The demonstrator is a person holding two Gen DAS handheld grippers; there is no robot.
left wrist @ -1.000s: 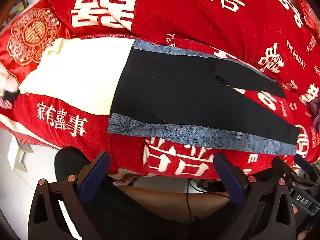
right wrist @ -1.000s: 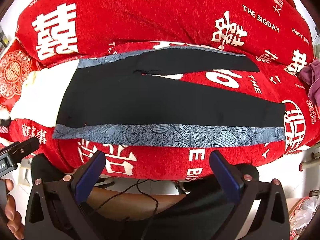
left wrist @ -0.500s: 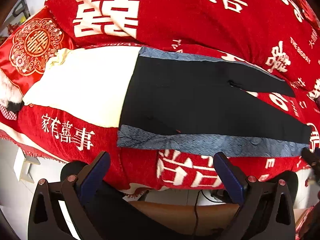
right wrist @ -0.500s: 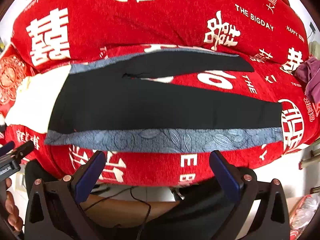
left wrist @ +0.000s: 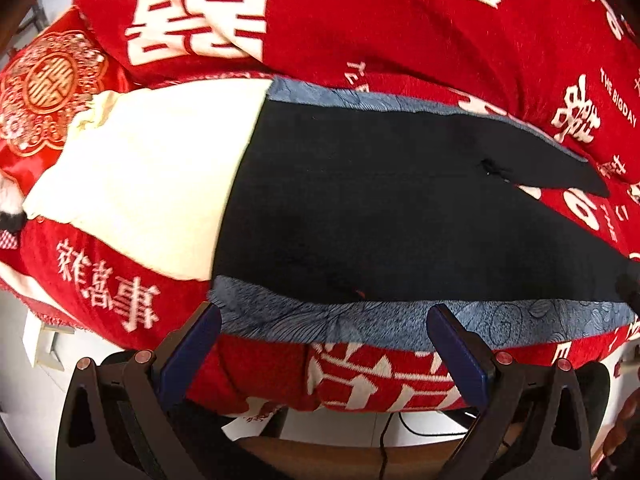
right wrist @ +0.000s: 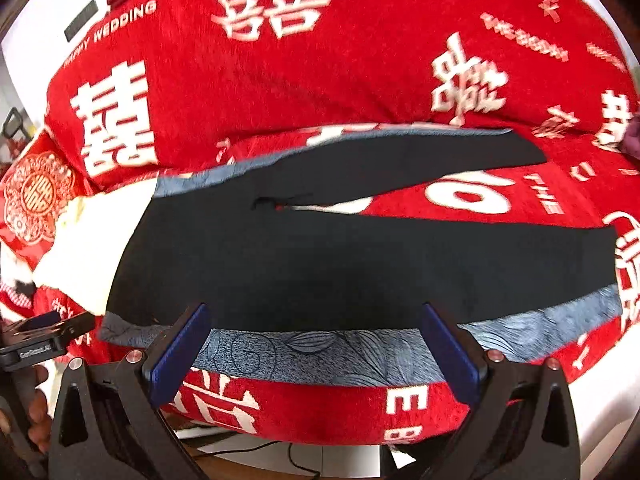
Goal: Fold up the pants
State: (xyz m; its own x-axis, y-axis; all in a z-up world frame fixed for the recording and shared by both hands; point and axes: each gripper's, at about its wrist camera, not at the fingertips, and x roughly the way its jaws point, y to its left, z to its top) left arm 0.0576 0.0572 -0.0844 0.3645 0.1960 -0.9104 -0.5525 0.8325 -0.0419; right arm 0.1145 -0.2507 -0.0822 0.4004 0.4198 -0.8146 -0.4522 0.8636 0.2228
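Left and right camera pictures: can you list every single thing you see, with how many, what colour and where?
pants: one, black with blue-grey patterned side stripes, spread flat on the red cover, legs pointing right
red cover: one, red with white characters and words, over the whole surface under the pants
cream cloth: one, cream, left of the pants' waist end
round-pattern cushion: one, red and gold, far left
purple cloth: one, purple, right edge, mostly cut off
left tongs: one, black with blue pads, open, at the pants' near edge
right tongs: one, black with blue pads, open, at the near stripe
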